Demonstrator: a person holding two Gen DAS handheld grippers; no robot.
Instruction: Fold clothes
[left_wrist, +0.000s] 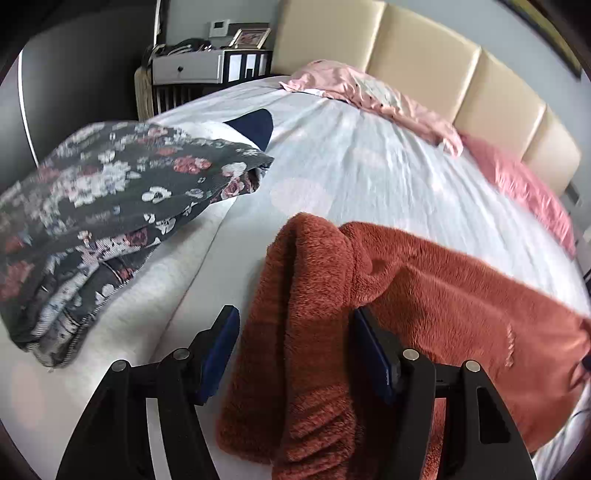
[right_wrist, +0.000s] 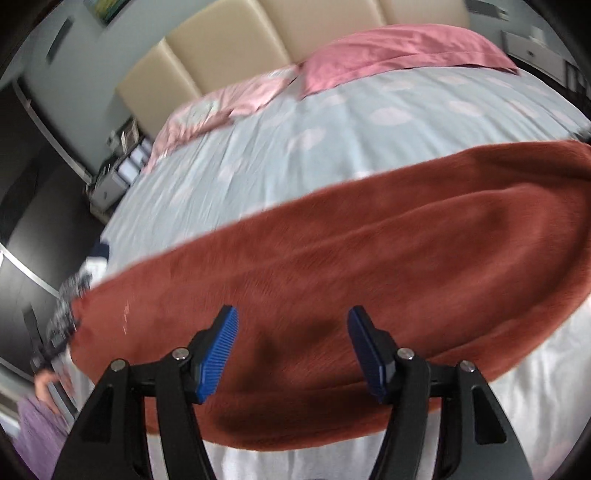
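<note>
A rust-red fleece garment (left_wrist: 424, 288) lies on the bed, a folded sleeve or edge part running toward the camera. My left gripper (left_wrist: 295, 325) is open, its blue pads on either side of that folded part, not closed on it. In the right wrist view the same fleece (right_wrist: 369, 258) spreads wide across the bed; my right gripper (right_wrist: 291, 325) is open just above it, holding nothing. This view is blurred by motion.
A dark floral garment (left_wrist: 110, 206) lies folded in a pile at the left on a white cloth. Pink pillows (left_wrist: 369, 92) lie against the cream headboard (left_wrist: 443, 62). A bedside cabinet (left_wrist: 199, 66) stands at the back left. The pale blue sheet (right_wrist: 332, 140) covers the bed.
</note>
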